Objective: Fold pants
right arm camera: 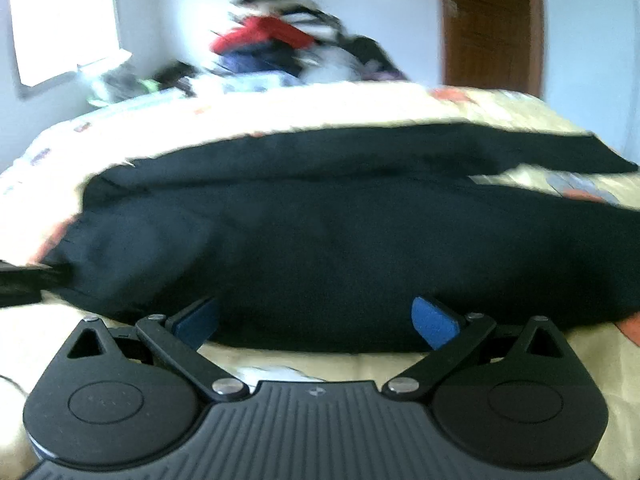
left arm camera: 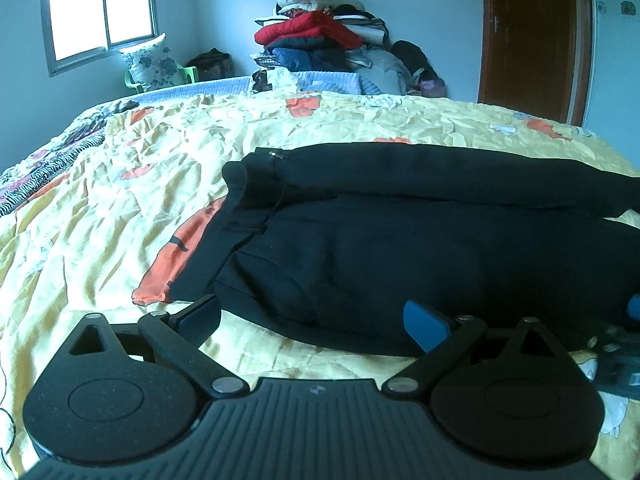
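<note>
Black pants (left arm camera: pixel 400 236) lie flat on the yellow patterned bedspread (left arm camera: pixel 120 200), waistband to the left, legs running right. My left gripper (left arm camera: pixel 316 320) is open and empty, its blue-padded fingers spread at the near edge of the pants by the waist end. In the blurred right wrist view the pants (right arm camera: pixel 340 240) fill the middle. My right gripper (right arm camera: pixel 316 322) is open and empty, fingers spread at the near edge of the cloth. A bit of the right gripper shows at the right edge of the left wrist view (left arm camera: pixel 634 308).
A tall pile of clothes (left arm camera: pixel 320 36) stands behind the far edge of the bed. A brown door (left arm camera: pixel 528 36) is at the back right, a window (left arm camera: pixel 100 8) at the back left, with a cushion on a green chair (left arm camera: pixel 152 64) below it.
</note>
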The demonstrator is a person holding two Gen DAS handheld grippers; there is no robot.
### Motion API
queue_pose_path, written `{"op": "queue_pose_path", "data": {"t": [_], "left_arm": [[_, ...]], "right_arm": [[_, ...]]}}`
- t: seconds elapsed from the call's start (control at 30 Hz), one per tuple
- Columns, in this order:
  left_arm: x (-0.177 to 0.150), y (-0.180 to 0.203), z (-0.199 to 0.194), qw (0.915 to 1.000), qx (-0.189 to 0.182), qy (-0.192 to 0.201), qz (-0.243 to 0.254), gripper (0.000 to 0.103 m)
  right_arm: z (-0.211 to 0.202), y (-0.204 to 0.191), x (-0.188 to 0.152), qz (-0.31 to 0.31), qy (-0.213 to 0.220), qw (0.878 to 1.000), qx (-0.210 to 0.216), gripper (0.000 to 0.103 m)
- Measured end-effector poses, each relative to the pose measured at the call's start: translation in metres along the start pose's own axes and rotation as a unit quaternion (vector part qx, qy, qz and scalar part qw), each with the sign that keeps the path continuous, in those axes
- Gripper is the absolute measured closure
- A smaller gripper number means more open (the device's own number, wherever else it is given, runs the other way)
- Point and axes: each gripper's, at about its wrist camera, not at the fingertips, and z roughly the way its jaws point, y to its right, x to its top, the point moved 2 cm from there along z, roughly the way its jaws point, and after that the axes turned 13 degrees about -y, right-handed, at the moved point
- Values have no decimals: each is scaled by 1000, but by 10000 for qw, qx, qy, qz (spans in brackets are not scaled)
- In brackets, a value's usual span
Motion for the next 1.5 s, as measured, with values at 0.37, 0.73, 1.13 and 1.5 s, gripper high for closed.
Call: {"op": "queue_pose_path", "data": {"t": [0.37,0.73,1.13,1.5], "left_arm": [[10,-20,5,9998,85,172,15,3],[41,-49,39,9986,504,117,-92,3],[68,-45,65,9985,521,27,134,3],[133,-59,87,9985,-267,-298,-380,3]], "right_arm": [[-29,-42,60,-1372,1021,9804,983,0],[104,-28,203,-2204,-134,9661,1338,1],[215,-23,270,-2998,-1036,9320,1756,1],[223,-22,261,-3408,-1471,9068,2000,97]]}}
